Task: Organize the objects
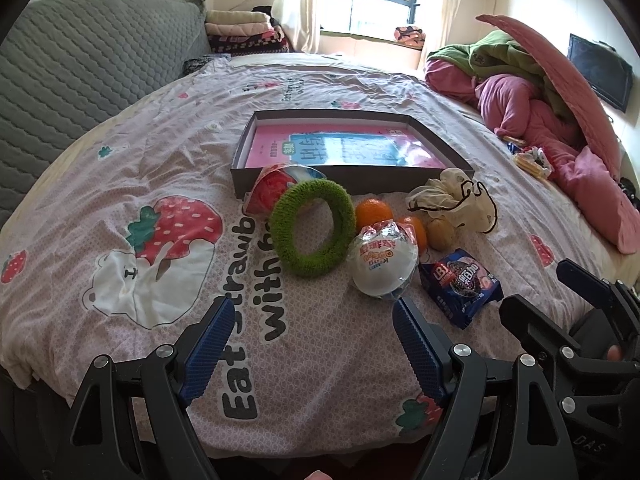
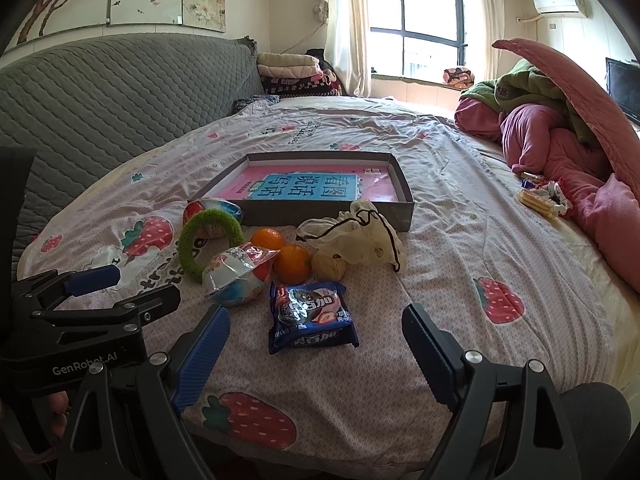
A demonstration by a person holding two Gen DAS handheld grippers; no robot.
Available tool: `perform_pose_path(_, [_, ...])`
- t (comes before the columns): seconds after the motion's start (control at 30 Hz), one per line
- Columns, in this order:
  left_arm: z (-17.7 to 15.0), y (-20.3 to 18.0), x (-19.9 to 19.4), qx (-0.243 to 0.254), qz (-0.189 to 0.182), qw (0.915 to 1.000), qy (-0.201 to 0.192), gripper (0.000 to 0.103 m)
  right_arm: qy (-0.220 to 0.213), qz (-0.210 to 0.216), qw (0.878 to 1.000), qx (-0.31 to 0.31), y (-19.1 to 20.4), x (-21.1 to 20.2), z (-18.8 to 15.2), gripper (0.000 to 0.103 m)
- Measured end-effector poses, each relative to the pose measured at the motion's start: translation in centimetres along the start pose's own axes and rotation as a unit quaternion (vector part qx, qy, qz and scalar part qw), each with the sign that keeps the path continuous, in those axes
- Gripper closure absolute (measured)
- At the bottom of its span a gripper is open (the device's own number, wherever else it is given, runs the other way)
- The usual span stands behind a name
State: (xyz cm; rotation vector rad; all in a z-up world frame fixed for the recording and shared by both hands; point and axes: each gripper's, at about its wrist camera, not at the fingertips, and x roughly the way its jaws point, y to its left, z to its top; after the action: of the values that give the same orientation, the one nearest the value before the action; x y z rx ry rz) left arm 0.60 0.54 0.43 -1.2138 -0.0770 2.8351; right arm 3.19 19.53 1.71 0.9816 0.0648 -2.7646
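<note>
A shallow grey box (image 1: 348,178) (image 2: 404,204) holding a pink and blue book lies on the bed. In front of it are a green fuzzy ring (image 1: 312,228) (image 2: 210,238), two round wrapped snacks (image 1: 382,260) (image 2: 236,278) (image 1: 276,188), two oranges (image 1: 374,212) (image 2: 294,264), a small brownish fruit (image 1: 440,234) (image 2: 329,266), a cream drawstring pouch (image 1: 456,196) (image 2: 356,236) and a blue cookie packet (image 1: 462,280) (image 2: 310,316). My left gripper (image 1: 310,312) is open just short of the ring and wrapped ball. My right gripper (image 2: 316,320) is open, straddling the cookie packet's near end.
A grey quilted headboard (image 1: 80,68) rises at the left. Pink and green bedding (image 1: 540,120) (image 2: 560,140) is heaped at the right, with loose snack wrappers (image 1: 532,162) (image 2: 542,196) beside it. The strawberry-print sheet (image 1: 160,240) spreads around the objects.
</note>
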Motion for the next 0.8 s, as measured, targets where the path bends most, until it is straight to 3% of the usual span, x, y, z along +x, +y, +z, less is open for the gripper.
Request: perform_pose_path(0.8, [0.5, -0.9, 2.9, 0.009, -0.008, 0.9998, 0.013, 0.021, 0.038, -0.006, 0.999, 0.025, -2.3, 2.8, -0.4, 0.016])
